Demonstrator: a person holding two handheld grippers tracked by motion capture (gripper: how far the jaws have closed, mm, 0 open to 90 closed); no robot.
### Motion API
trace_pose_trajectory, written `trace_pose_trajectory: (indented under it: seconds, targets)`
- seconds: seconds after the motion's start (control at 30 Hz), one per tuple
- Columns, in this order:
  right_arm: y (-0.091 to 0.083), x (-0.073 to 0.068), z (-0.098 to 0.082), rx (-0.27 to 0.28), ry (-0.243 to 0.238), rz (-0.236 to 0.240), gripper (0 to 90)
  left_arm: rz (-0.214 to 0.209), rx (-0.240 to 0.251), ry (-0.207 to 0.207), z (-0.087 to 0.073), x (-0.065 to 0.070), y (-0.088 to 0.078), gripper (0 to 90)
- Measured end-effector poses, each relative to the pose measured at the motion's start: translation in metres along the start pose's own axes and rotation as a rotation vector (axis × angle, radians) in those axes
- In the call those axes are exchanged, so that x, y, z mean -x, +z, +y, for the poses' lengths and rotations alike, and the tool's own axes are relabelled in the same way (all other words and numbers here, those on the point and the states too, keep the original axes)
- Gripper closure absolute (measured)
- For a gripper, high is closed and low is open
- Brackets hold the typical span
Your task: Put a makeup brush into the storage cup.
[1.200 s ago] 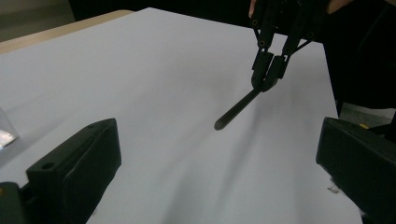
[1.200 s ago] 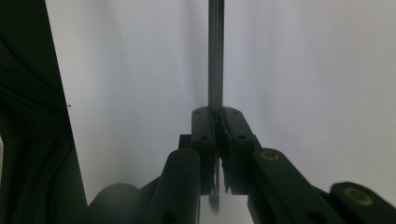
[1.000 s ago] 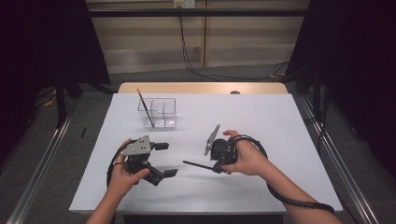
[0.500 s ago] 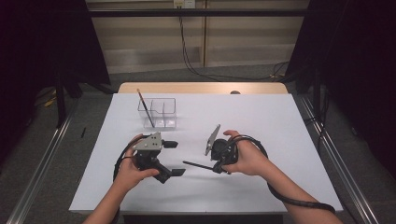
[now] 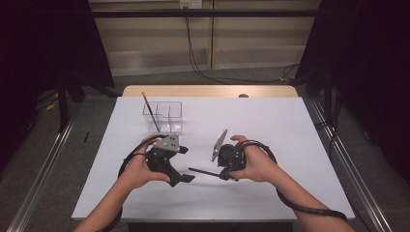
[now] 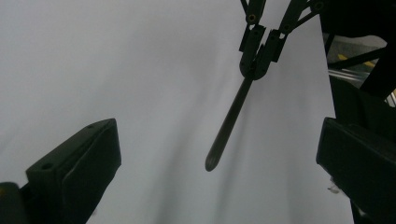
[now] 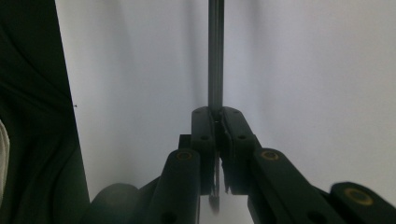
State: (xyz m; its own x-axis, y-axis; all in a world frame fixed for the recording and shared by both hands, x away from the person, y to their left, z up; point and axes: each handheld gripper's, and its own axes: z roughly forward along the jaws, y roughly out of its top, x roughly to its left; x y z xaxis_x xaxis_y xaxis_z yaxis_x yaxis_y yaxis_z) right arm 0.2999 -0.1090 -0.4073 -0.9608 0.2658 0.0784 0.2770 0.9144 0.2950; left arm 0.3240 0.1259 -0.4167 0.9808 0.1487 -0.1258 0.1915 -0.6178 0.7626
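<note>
Right gripper (image 5: 216,172): clamped on dark rod (image 5: 203,171), steady. Left gripper (image 5: 186,164): jaws wide, empty, moved closer to rod's free tip; handover likely imminent. Rod possibly a pen.

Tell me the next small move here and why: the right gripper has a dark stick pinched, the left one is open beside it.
Probably ease the left gripper toward the dark stick's free end until its open fingers straddle it. The right gripper is shut on the stick, which points at the left one, and in the left gripper view its tip hangs between the fingers without touching them.
</note>
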Motion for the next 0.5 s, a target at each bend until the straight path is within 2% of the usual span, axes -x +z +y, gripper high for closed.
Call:
trace_pose_trajectory:
  seconds: [0.13,0.27,0.33,0.5]
  targets:
    - [0.0,-0.001,0.002,0.0,0.004,0.001,85.0,0.007,-0.05,-0.008,0.006,-0.002,0.001,0.0]
    - [0.001,-0.001,0.002,0.005,-0.001,0.004,85.0,0.011,-0.113,0.015,0.013,0.0,0.003,0.0]
    - [0.0,-0.001,0.002,-0.002,0.005,0.002,85.1,0.014,-0.159,0.041,0.017,0.001,0.005,1.7]
    - [-0.001,-0.001,0.002,0.006,-0.002,0.002,85.1,0.025,-0.237,0.081,0.026,0.003,0.008,7.5]
